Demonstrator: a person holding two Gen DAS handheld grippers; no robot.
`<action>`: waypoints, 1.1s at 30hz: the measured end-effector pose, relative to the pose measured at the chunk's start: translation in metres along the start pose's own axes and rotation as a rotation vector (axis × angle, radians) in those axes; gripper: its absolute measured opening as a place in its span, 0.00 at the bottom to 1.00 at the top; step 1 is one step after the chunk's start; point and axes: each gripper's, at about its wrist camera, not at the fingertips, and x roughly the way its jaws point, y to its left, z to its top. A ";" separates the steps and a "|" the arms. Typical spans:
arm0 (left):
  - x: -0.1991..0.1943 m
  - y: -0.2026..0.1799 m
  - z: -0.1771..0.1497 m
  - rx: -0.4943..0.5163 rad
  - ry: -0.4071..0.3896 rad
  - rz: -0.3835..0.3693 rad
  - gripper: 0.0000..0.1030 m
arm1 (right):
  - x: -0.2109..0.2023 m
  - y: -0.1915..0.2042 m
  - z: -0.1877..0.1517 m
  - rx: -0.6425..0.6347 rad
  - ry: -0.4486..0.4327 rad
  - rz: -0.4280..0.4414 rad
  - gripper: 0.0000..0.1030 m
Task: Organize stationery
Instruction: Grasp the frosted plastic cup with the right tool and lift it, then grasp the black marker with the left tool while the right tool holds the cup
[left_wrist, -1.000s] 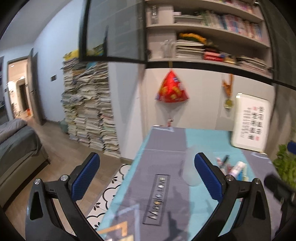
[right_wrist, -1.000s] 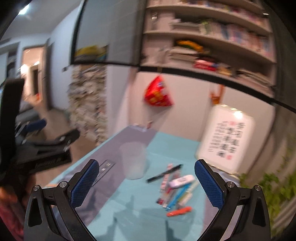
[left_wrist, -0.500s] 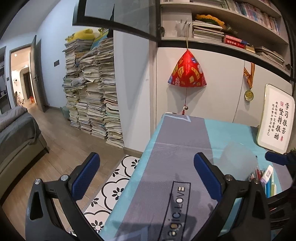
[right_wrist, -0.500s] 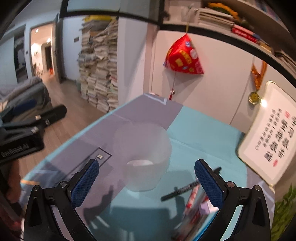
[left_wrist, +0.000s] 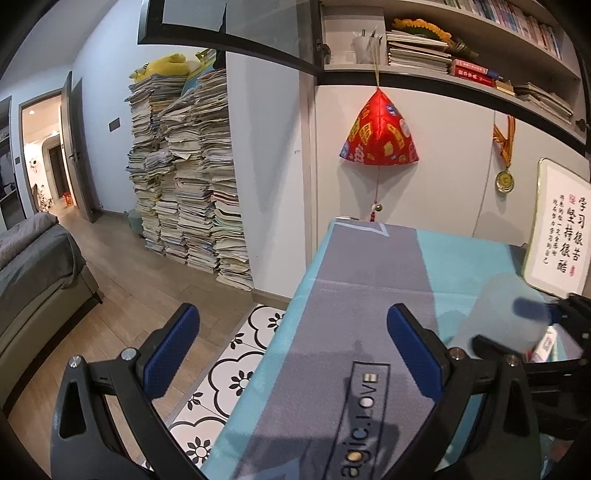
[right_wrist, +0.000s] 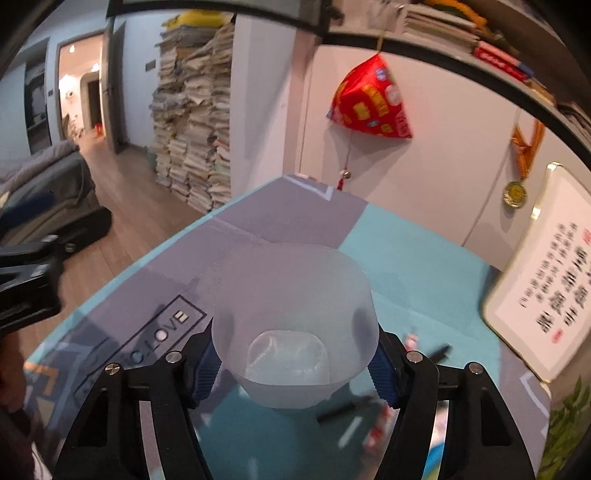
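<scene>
Since the half-second frame, right tongs (right_wrist: 295, 360) have closed in and now pinch the one translucent cup (right_wrist: 293, 325) at both sides, presumably to steady it as pen holder; it stands on the counter (right_wrist: 417, 273). Left tongs (left_wrist: 295, 349) spread, empty, off aside. Pens (right_wrist: 430, 352) beside cup (blurred, uncountable)

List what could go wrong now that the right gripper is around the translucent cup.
1. The right gripper pinches the translucent plastic cup low, near its base; the thin wall may flex and the cup could slip or tip.
2. Pens lie on the mat just behind the cup; moving it carelessly may scatter them.
3. The left gripper hangs open over the table's edge, giving the cup no support.
</scene>
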 end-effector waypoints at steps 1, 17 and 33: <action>-0.002 -0.003 0.001 0.000 0.002 -0.010 0.98 | -0.016 -0.006 -0.005 0.012 -0.015 -0.005 0.68; -0.011 -0.136 -0.013 0.266 0.019 -0.228 0.98 | -0.102 -0.139 -0.120 0.270 0.088 -0.314 0.68; 0.065 -0.246 -0.008 0.461 0.195 -0.462 0.57 | -0.098 -0.146 -0.137 0.232 -0.078 -0.217 0.68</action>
